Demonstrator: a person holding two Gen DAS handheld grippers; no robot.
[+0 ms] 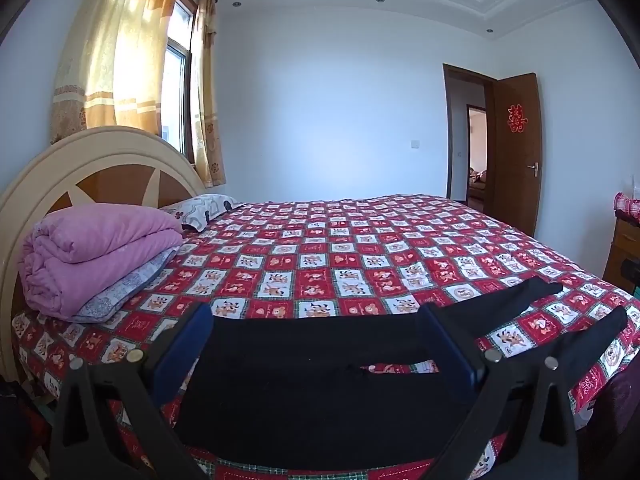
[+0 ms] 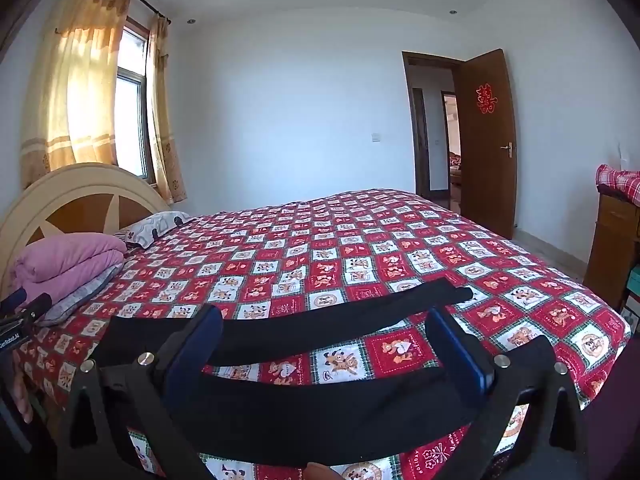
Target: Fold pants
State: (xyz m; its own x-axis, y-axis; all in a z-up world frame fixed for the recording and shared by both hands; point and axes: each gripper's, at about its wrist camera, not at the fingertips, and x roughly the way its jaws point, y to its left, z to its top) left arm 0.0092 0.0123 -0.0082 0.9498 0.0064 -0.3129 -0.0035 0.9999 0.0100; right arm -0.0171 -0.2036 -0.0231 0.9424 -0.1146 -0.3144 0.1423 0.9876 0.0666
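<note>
Black pants (image 1: 312,392) lie spread flat along the near edge of the bed (image 1: 360,248), waist to the left, two legs running right. My left gripper (image 1: 316,320) is open, its jaws wide apart above the waist end, holding nothing. In the right wrist view the pants (image 2: 328,408) show both legs, the far one (image 2: 340,320) angling away to the right. My right gripper (image 2: 324,320) is open over the near leg and empty. The left gripper (image 2: 24,312) shows at the left edge of the right wrist view.
A folded pink quilt (image 1: 100,252) on a grey pillow sits by the headboard (image 1: 92,168) at left. A patterned pillow (image 1: 204,208) lies behind it. A wooden cabinet (image 2: 612,240) stands right of the bed. An open door (image 2: 484,140) is at the back right.
</note>
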